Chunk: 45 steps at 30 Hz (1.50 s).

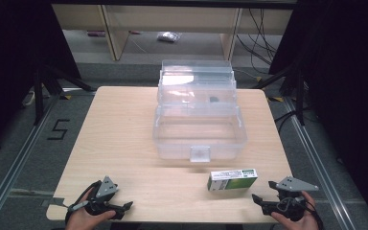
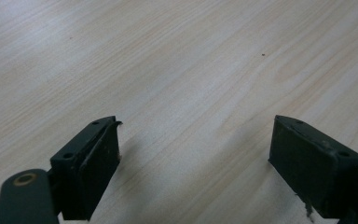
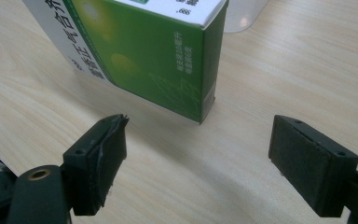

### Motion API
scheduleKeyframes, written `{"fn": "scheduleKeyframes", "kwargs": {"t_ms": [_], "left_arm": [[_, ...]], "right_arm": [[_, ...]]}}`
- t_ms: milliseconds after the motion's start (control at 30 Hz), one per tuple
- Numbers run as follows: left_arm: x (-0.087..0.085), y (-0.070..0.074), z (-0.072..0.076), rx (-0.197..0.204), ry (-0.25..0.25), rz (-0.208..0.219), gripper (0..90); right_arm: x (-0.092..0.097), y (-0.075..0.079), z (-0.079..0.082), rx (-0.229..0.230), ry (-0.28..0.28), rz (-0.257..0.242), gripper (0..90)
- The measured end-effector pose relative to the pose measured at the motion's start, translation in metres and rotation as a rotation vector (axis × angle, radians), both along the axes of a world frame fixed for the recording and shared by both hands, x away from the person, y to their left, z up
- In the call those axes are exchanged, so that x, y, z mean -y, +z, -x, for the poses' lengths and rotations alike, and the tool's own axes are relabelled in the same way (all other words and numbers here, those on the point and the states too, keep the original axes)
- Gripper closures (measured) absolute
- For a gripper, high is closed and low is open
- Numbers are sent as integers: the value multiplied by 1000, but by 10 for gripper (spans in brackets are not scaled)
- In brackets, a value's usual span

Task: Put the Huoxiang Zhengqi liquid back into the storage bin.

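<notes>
A green and white carton (image 1: 232, 179) lies on the wooden table (image 1: 124, 124) near the front right, just in front of a clear plastic box (image 1: 199, 129) whose lid stands raised at the back. My right gripper (image 1: 258, 201) rests at the table's front right corner, open, its jaws pointing left toward the carton. In the right gripper view the carton (image 3: 149, 51) stands a short way beyond the gripper (image 3: 198, 144), with bare wood between the jaws. My left gripper (image 1: 127, 207) sits at the front left edge, open over bare table (image 2: 182, 84), held by a hand.
The clear box has a small latch (image 1: 200, 154) on its front wall and a dark small item (image 1: 214, 99) seen through its raised lid. Wooden shelving (image 1: 115, 28) and cables (image 1: 263, 38) lie beyond the table. A floor marking "5" (image 1: 57, 129) is at the left.
</notes>
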State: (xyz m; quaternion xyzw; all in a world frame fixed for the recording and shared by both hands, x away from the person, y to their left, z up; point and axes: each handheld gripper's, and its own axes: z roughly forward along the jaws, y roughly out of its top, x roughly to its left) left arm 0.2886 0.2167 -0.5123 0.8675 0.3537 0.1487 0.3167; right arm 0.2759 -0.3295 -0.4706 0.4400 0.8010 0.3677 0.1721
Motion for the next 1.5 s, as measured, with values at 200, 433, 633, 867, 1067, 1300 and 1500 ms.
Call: {"fn": "scheduleKeyframes", "kwargs": {"t_ms": [200, 433, 633, 867, 1067, 1300, 1500], "left_arm": [[0, 0, 0, -2, 2, 3, 154], [0, 0, 0, -1, 3, 3, 155], [0, 0, 0, -1, 1, 4, 155], [0, 0, 0, 0, -1, -3, 154], [1, 0, 0, 0, 2, 5, 154], [0, 0, 0, -1, 1, 2, 155], [2, -2, 1, 5, 22, 30, 154]], "right_arm": [[0, 4, 1, 11, 2, 5, 180], [-9, 21, 0, -2, 43, 37, 166], [-22, 35, -8, 23, 113, 87, 168], [-28, 44, -15, 48, 162, 139, 170], [-37, 54, -20, 32, 174, 158, 174], [-41, 59, -25, 23, 205, 194, 177], [-47, 60, -31, 45, 254, 225, 179]]}}
